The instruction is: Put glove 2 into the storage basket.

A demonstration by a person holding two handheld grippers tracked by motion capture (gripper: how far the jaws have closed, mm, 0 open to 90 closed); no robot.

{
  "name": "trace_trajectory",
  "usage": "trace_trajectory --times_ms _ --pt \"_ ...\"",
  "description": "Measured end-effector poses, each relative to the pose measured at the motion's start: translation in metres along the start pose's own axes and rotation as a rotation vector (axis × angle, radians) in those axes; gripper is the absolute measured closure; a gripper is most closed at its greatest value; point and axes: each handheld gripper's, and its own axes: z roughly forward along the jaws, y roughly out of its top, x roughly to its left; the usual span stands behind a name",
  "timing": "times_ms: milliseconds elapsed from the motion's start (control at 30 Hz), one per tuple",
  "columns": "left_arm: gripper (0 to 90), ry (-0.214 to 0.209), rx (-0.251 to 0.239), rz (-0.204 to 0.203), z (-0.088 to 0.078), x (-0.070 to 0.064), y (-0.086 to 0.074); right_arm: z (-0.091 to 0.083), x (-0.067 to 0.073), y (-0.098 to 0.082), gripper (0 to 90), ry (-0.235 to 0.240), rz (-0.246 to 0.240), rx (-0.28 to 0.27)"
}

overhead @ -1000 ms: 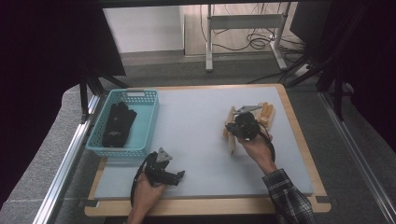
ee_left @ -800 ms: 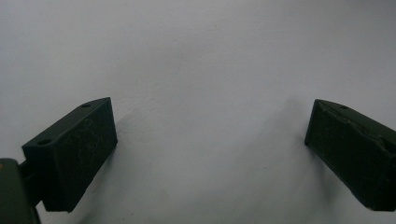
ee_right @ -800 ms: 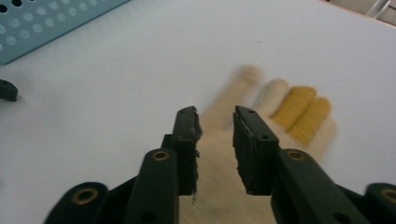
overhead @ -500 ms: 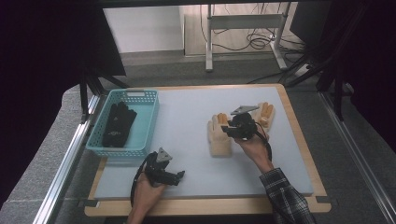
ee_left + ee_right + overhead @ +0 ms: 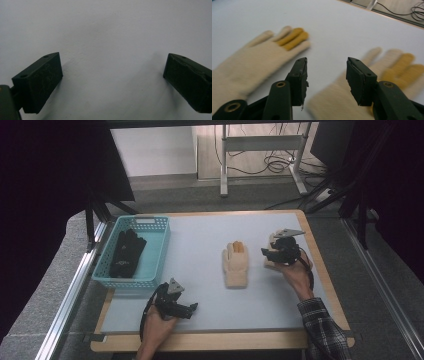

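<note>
reaching for the second cream glove at the worktop's right edge
right gripper jaws, just opening, empty – lower squarely onto its cuff, pinch one layer; left gripper idles released.

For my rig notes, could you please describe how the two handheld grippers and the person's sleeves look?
Both the left gripper and the right gripper are black, each topped by a grey three-cornered plate and trailing a black cable. Their fingers are blocky black pads with brass-coloured pivots. The right sleeve is dark plaid.
</note>
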Motion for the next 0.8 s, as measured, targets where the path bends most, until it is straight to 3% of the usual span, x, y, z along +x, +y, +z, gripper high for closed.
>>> trace_trajectory --times_ms 133,167,267,467,600,733,800 --pt "2.3 0.000 0.000 0.000 0.000 0.000 0.000 -0.005 -0.023 -0.005 58.3 -0.040 0.026 0.002" --pt "2.4 0.000 0.000 0.000 0.000 0.000 0.000 -0.005 -0.023 -0.005 58.3 -0.040 0.026 0.002" --pt "2.4 0.000 0.000 0.000 0.000 0.000 0.000 -0.004 -0.041 -0.011 59.4 -0.074 0.049 0.017" --pt "2.4 0.000 0.000 0.001 0.000 0.000 0.000 0.004 -0.051 -0.021 49.5 -0.079 0.075 0.031" --pt "2.3 0.000 0.000 0.001 0.000 0.000 0.000 0.019 -0.057 -0.035 41.3 -0.080 0.085 0.053" --pt "2.4 0.001 0.000 0.001 0.000 0.000 0.000 0.032 -0.058 -0.042 40.9 -0.092 0.081 0.060" --pt "2.4 0.001 0.000 0.002 0.000 0.000 0.000 0.035 -0.059 -0.044 46.7 -0.095 0.088 0.051"
